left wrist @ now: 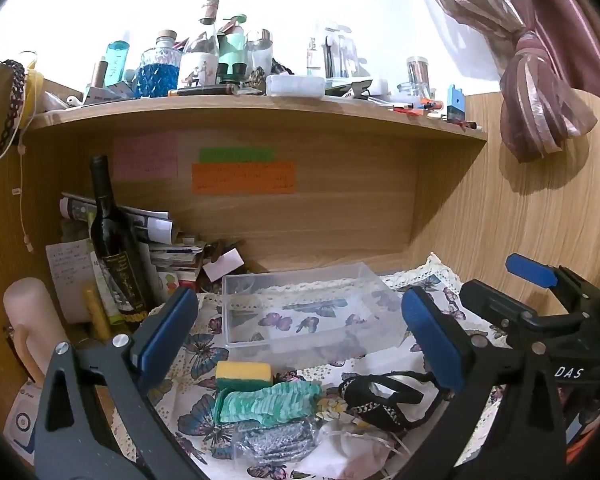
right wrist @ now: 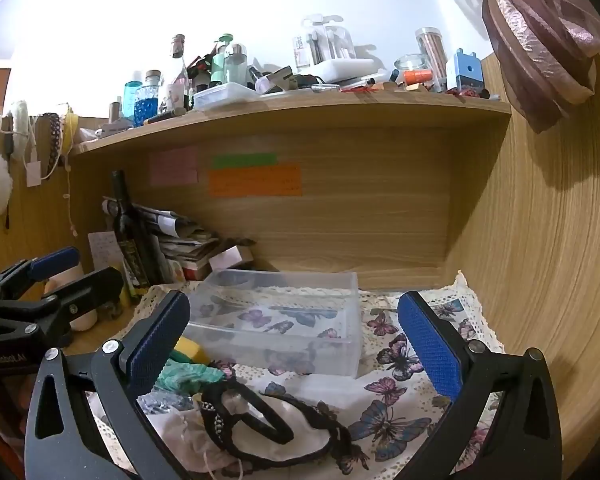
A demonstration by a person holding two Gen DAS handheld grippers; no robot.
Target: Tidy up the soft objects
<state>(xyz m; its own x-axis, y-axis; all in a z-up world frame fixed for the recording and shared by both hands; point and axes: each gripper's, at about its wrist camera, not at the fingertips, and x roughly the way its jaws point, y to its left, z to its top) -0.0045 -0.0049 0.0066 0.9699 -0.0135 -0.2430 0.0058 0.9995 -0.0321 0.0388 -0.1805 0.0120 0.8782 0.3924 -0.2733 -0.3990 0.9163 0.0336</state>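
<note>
Left gripper [left wrist: 300, 330]: nearest the lens; blue textured pads on black arms, spread wide apart, holding nothing, hanging above the pile.
Right gripper [right wrist: 294, 338]: likewise wide apart and empty, over the black band and the cloth.
Pile: all the soft things lie together on the near part of the cloth, in front of the box, touching or overlapping.
Sponge [left wrist: 243, 376]: a small block, yellow foam above a green scouring layer, at the far edge of the pile, nearest the box.
Green cloth [left wrist: 268, 400]: crumpled, ribbed, pale stripes, lying against the sponge.
Grey mesh [left wrist: 276, 444]: shiny, wadded, loose.
Black band [right wrist: 244, 420]: looped, lacy, a pale patterned trim on one stretch.
White pouch [right wrist: 196, 440]: thin crumpled fabric with a string, partly under the band.
Box [left wrist: 300, 280]: clear plastic, rectangular, open-topped; the butterfly print shows through its floor, so it looks empty.
Tablecloth [right wrist: 400, 420]: white, butterfly print, lace edge.
Progress: by my reading nothing is sorted yet; every soft item is outside the box, and the box is probably where they belong.
</note>
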